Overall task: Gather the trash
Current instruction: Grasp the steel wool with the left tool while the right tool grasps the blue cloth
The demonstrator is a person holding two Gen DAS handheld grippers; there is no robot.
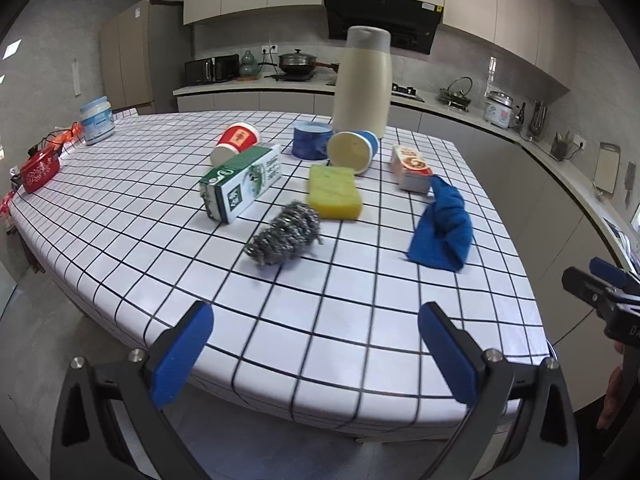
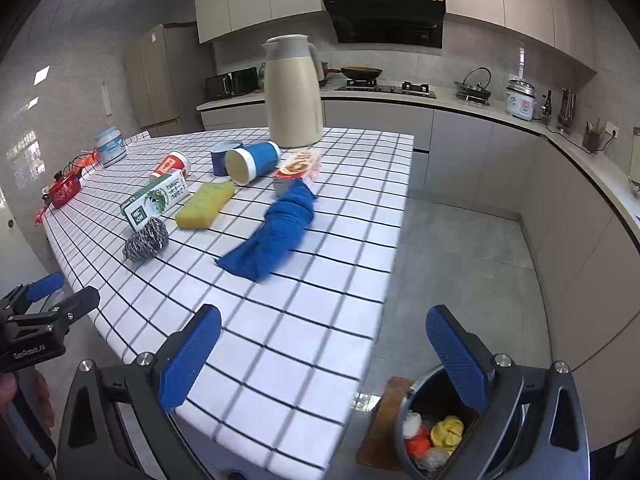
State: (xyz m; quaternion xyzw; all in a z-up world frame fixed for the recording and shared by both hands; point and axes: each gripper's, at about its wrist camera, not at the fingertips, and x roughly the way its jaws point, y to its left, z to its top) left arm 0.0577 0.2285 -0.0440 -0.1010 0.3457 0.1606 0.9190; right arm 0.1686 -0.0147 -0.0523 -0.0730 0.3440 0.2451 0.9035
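Looking along my left gripper, I see its blue pads spread wide with nothing between them, above the near edge of the checked tablecloth. My right gripper gapes just as wide and empty, one pad over the table corner, the other over the floor. Below that pad sits a dark trash bin on the floor beside the table, with crumpled yellow, orange and white scraps inside.

On the cloth, nearest me, lies a steel wool scourer, and off to the right a rumpled blue cloth. Just past the scourer is a yellow sponge and a green-and-white carton on its side, long axis running from near left to far right. Behind it a red paper cup lies tipped over, mouth toward the near left. A blue paper cup lies tipped too, its cream mouth facing me, beside a blue tub. A small sealed food pack touches the cloth's far end. Farthest back stands a cream thermos jug, upright.
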